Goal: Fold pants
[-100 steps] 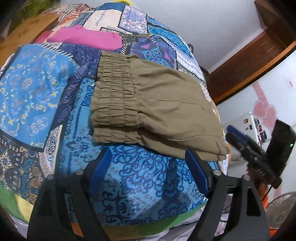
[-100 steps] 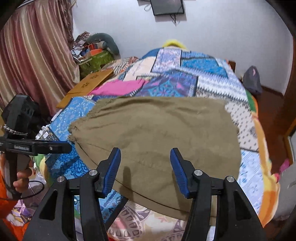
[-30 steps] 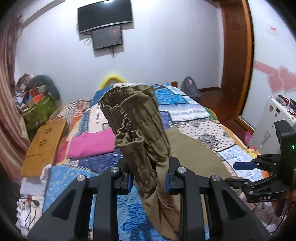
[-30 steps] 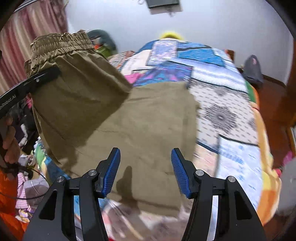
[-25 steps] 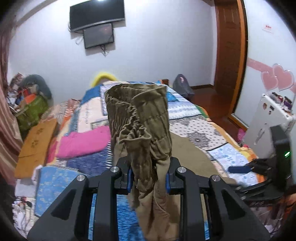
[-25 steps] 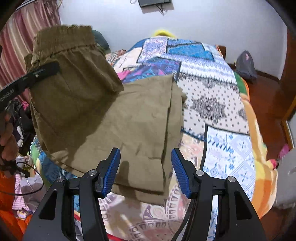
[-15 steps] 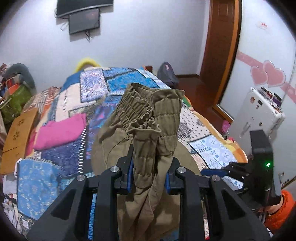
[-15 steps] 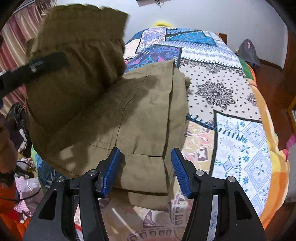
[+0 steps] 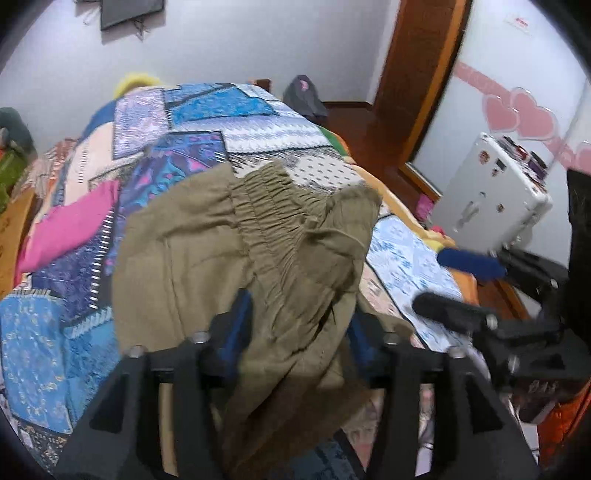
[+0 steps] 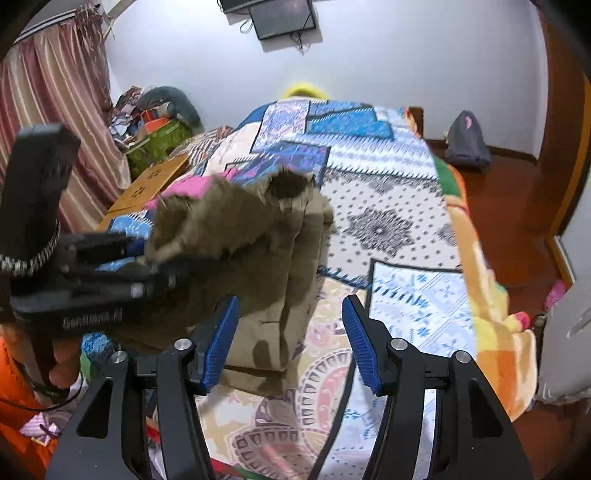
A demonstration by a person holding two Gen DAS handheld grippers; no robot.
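Your bed [image 10: 413, 229] carries a patchwork cover of blue, white and orange panels, with a pink cloth [image 9: 70, 225] lying near its left side. The olive pants [image 9: 207, 258] lie folded on its near end, waistband flopped over. Your left hand-held gripper [image 9: 295, 328] has just been opening, cloth loose between its jaws; your right hand-held gripper [image 10: 290, 339] hangs wide and empty. A screen [image 10: 282, 18] hangs on the white wall.

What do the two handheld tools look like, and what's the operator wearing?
Both match: the left tool and the right tool have matte black angular finger arms with silver screw heads and ribbed blue pads. The left tool's side bears blurred white lettering, and a braided grey cord wraps its handle. The person's sleeve is orange.
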